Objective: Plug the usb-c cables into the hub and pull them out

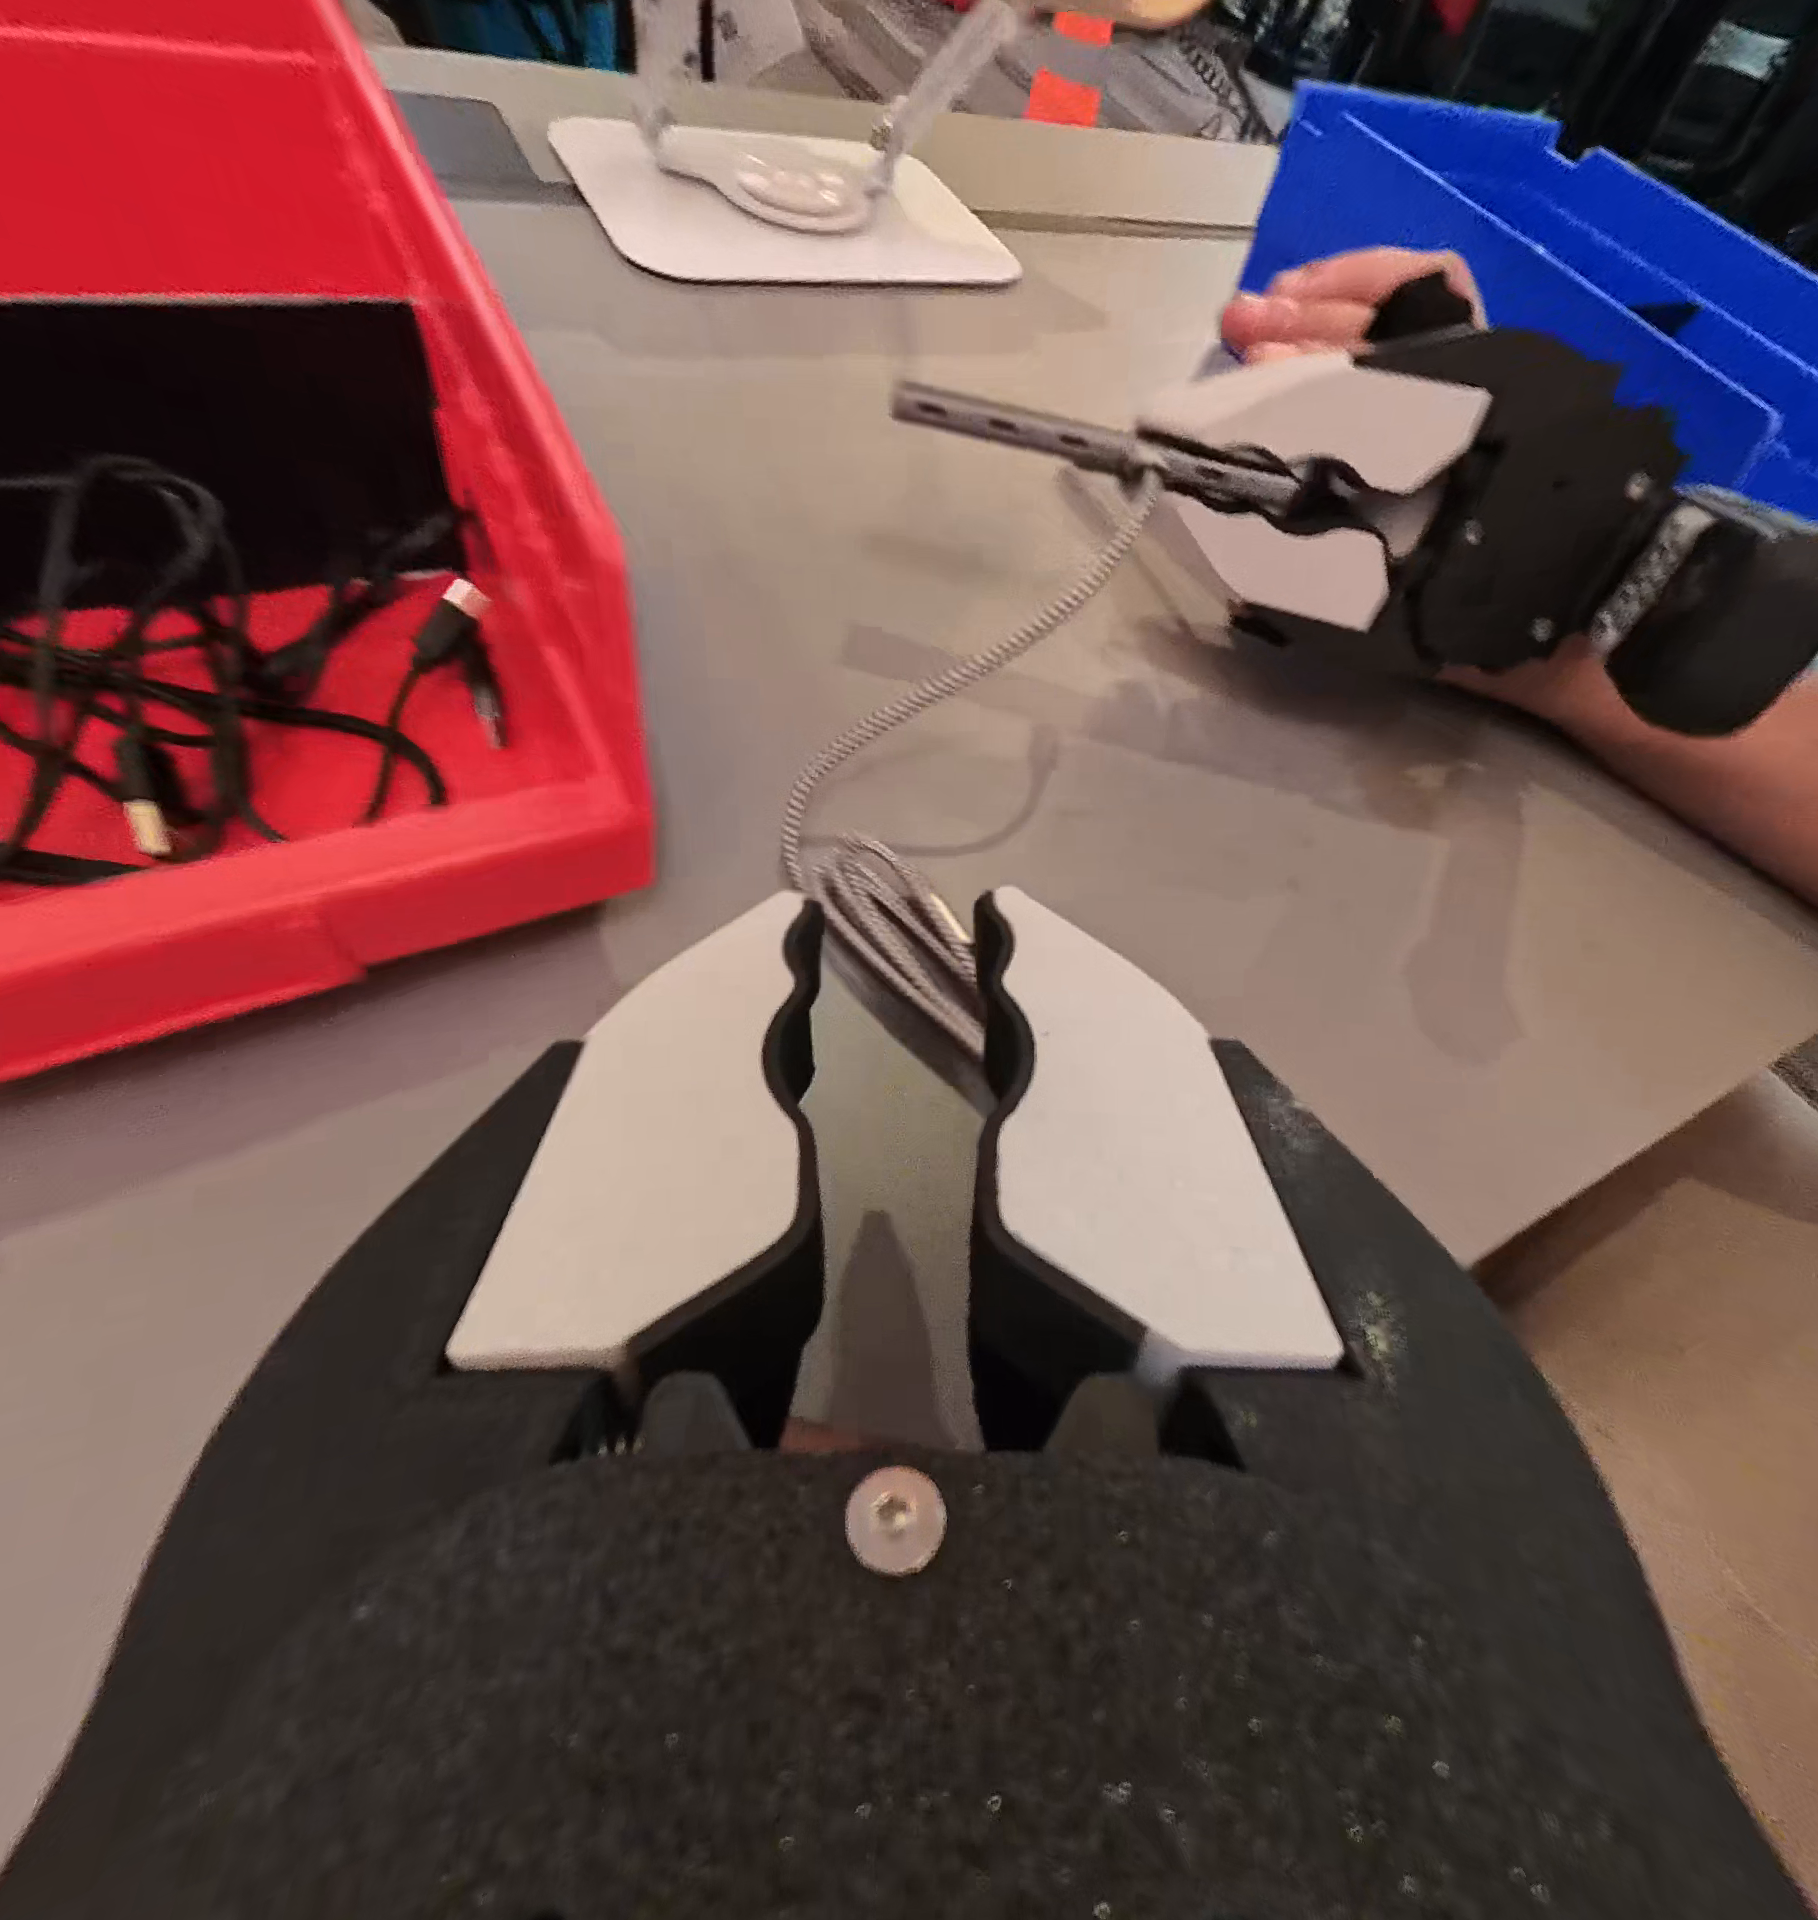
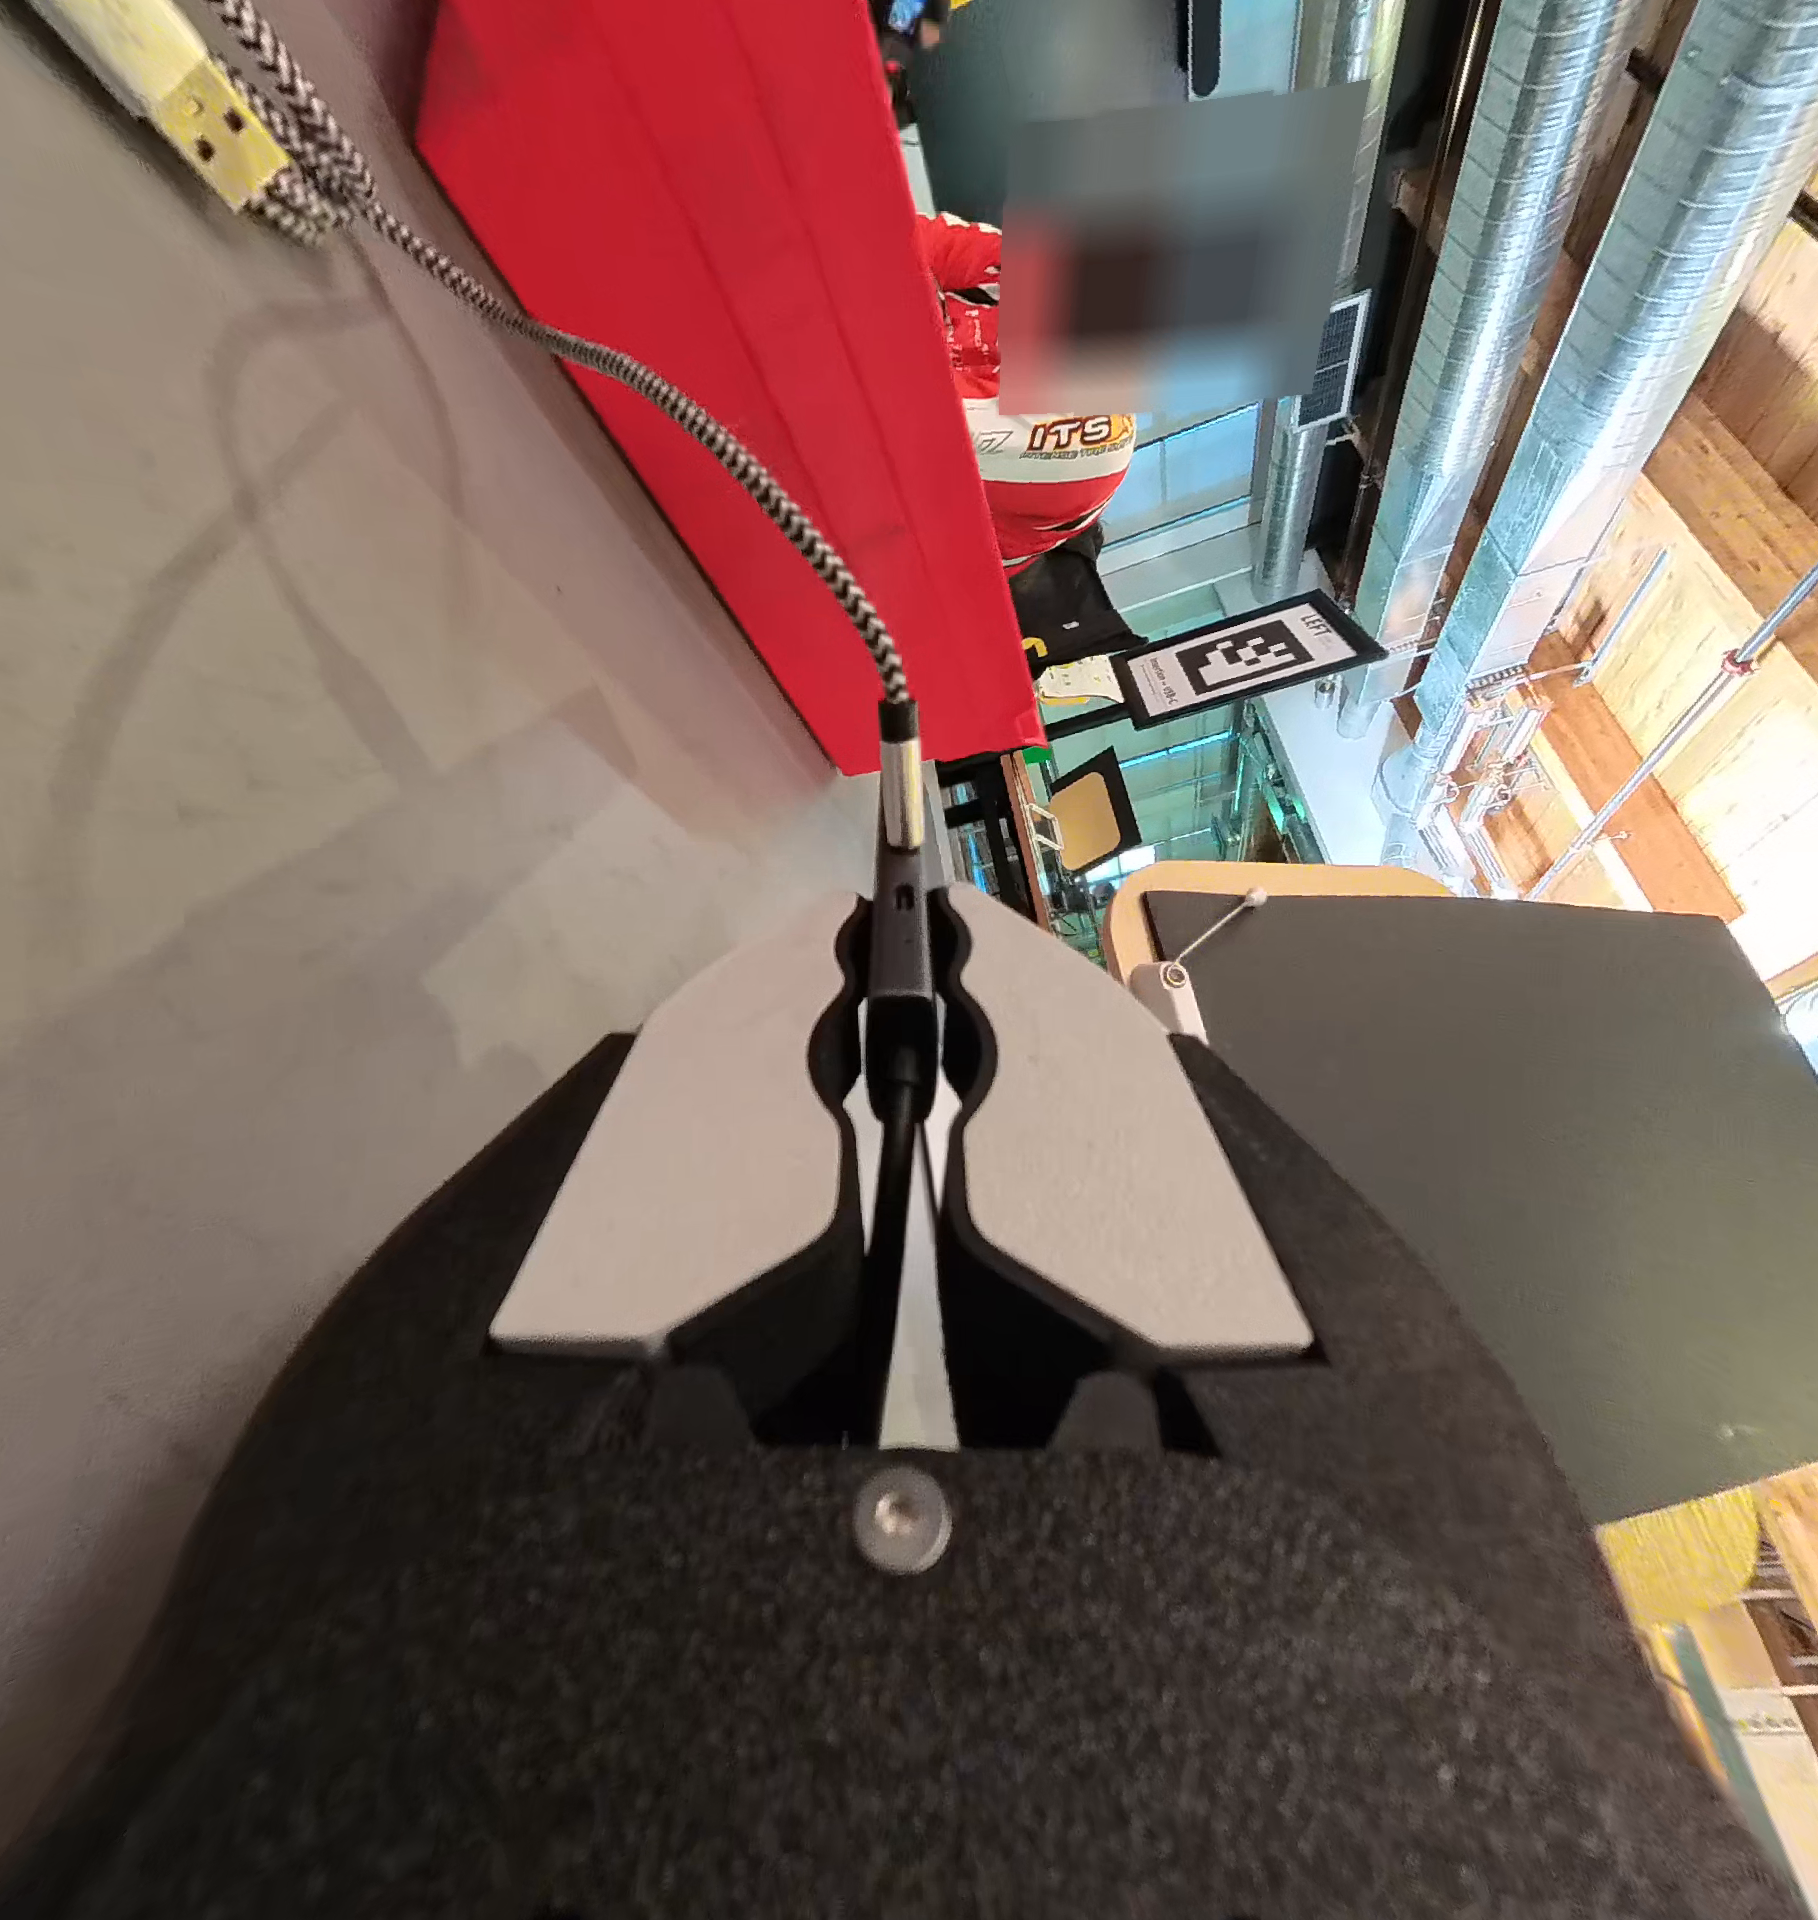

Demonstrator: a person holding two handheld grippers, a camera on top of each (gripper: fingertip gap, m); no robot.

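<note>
- Right gripper (image 1: 1289, 509) is clamped on the hub (image 1: 1071, 442), a slim grey bar held clear of the table (image 1: 1300, 935), ports facing sideways.
- Braided cable (image 1: 988, 675) is plugged into the hub and droops to a bundled coil between the left gripper's (image 1: 897, 935) fingers; jaws narrow. Whether they pinch the coil: cannot tell.
- Judgement: hub light and rigid, smooth metal, may slip. Cable limp. Best hold is the stiff metal plug sleeve (image 2: 903, 774), not the braid.
- Spare black cables (image 1: 209, 675) lie in the red bin (image 1: 531, 520).
</note>
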